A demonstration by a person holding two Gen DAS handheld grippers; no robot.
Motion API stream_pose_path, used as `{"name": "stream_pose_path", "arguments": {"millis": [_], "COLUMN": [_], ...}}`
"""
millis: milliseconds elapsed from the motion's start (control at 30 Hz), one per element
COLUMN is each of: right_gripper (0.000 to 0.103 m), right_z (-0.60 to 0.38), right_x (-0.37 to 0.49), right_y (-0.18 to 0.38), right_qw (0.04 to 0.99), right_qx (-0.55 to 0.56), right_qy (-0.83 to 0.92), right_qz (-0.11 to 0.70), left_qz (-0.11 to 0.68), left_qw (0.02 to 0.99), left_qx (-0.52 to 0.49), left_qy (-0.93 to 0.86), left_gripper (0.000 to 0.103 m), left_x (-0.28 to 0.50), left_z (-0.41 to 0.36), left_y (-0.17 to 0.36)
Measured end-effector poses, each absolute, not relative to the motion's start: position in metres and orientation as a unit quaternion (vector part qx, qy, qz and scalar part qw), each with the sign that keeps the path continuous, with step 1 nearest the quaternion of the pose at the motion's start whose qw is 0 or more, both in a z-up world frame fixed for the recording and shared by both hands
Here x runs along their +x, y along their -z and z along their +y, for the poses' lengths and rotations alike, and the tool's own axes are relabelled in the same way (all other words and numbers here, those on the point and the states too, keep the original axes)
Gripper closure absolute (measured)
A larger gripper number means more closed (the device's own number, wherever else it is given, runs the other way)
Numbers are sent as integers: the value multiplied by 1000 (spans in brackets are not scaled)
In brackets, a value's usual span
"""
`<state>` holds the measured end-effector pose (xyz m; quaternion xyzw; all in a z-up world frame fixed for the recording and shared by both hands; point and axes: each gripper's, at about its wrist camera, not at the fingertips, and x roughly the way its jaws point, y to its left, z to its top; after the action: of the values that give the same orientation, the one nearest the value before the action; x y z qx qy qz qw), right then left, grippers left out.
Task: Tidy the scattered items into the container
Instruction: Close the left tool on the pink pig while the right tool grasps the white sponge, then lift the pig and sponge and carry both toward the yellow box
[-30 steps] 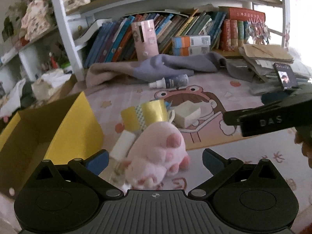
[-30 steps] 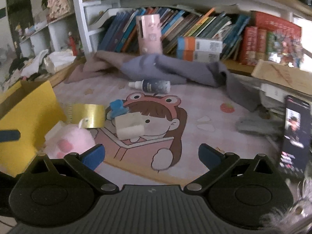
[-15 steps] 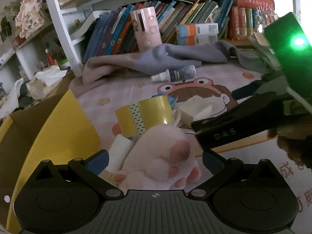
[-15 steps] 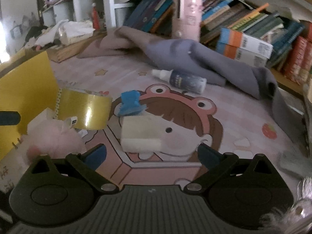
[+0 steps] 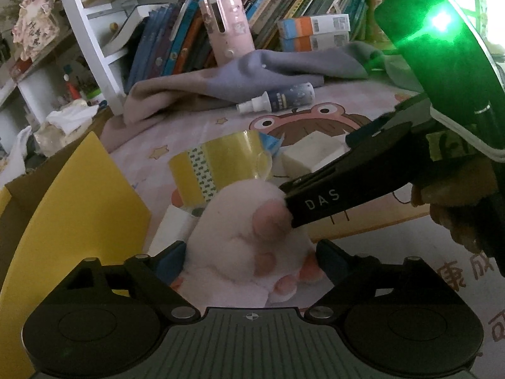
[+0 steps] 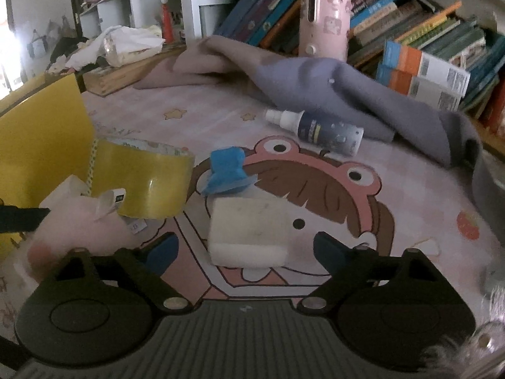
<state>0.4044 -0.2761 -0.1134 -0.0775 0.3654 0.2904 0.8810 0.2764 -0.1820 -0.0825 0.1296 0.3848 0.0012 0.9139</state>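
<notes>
Pink plush paw (image 5: 252, 252) straddled by closing left tongs (image 5: 249, 252)
White sponge block (image 6: 249, 233) is framed by closing right tongs (image 6: 246, 249); pad contact cannot be made out, paw's lower edge hidden.

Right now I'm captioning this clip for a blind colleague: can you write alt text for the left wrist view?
The left gripper straddles a pink plush paw, its jaws closing around the toy. The right gripper reaches in from the right, one finger at the paw's top. Behind lie a yellow tape roll, a white block and a spray bottle; a yellow box stands left.
</notes>
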Motion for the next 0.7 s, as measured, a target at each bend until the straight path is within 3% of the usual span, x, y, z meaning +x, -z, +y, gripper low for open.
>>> {"name": "stream_pose_path", "arguments": {"millis": [100, 200, 367, 700], "right_gripper": [26, 52, 56, 56], "right_z": [-276, -273, -279, -307], "right_x": [404, 402, 399, 368], "right_y": [115, 114, 111, 89], "right_qw": [880, 883, 883, 894], "right_qx": [-73, -92, -78, -61], "right_qy": [-291, -285, -281, -264], "right_qz": [369, 361, 368, 357], "left_qz": [382, 382, 383, 376], "left_qw": [915, 916, 918, 923], "left_qx": [131, 125, 104, 80], "left_qy": [-3, -3, 1, 29], "left_gripper": [18, 27, 43, 46], "left_x": [276, 276, 274, 258], "left_z": [-183, -183, -178, -183], "left_y": [83, 81, 74, 62]}}
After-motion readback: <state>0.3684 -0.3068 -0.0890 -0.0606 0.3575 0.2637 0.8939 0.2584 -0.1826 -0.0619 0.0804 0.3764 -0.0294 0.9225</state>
